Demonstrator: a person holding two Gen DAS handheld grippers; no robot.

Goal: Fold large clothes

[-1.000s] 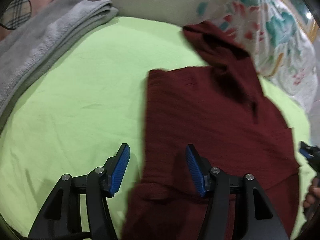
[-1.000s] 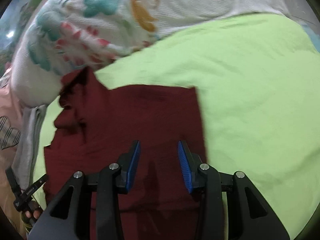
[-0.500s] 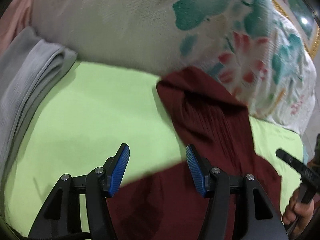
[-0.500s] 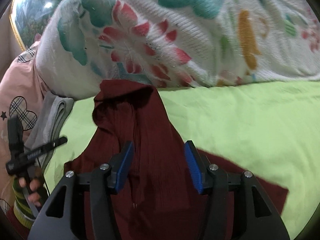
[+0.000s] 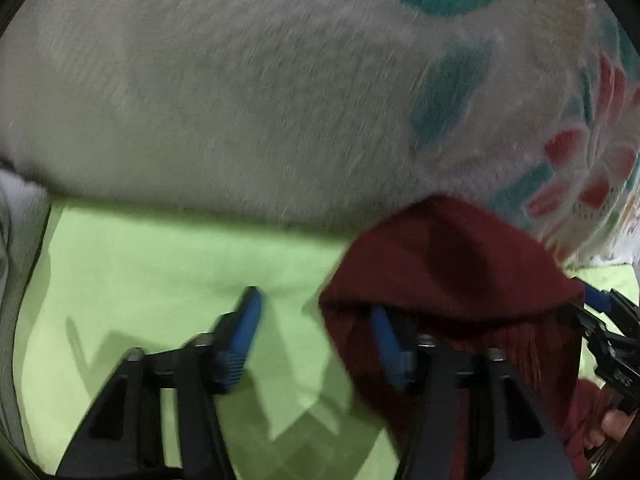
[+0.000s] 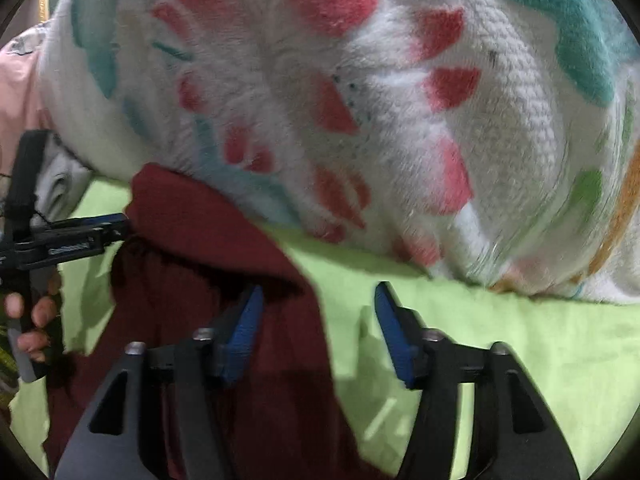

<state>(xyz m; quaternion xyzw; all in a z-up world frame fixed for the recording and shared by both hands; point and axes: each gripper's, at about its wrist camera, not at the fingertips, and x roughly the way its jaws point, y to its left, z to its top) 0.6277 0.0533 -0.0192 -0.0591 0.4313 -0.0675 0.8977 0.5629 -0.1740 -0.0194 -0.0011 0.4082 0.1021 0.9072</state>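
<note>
A dark red garment (image 5: 452, 264) lies on the lime green sheet (image 5: 160, 264), its far end bunched against a floral blanket; it also shows in the right wrist view (image 6: 208, 280). My left gripper (image 5: 316, 320) is open, its right finger over the garment's left edge, its left finger over bare sheet. My right gripper (image 6: 318, 312) is open, its left finger over the garment's right edge, its right finger over bare sheet. Each gripper shows at the edge of the other's view: the right one (image 5: 600, 312), the left one (image 6: 80, 236).
A thick white blanket with teal and red flowers (image 6: 360, 100) is piled right behind the garment and fills the upper half of both views (image 5: 280, 80). A folded grey cloth (image 6: 60, 184) lies at the far left. Green sheet (image 6: 520, 340) extends to the right.
Both grippers have moved forward along the garment to its far end by the blanket, which now looms much closer. Both stay open. The image is blurred by motion.
</note>
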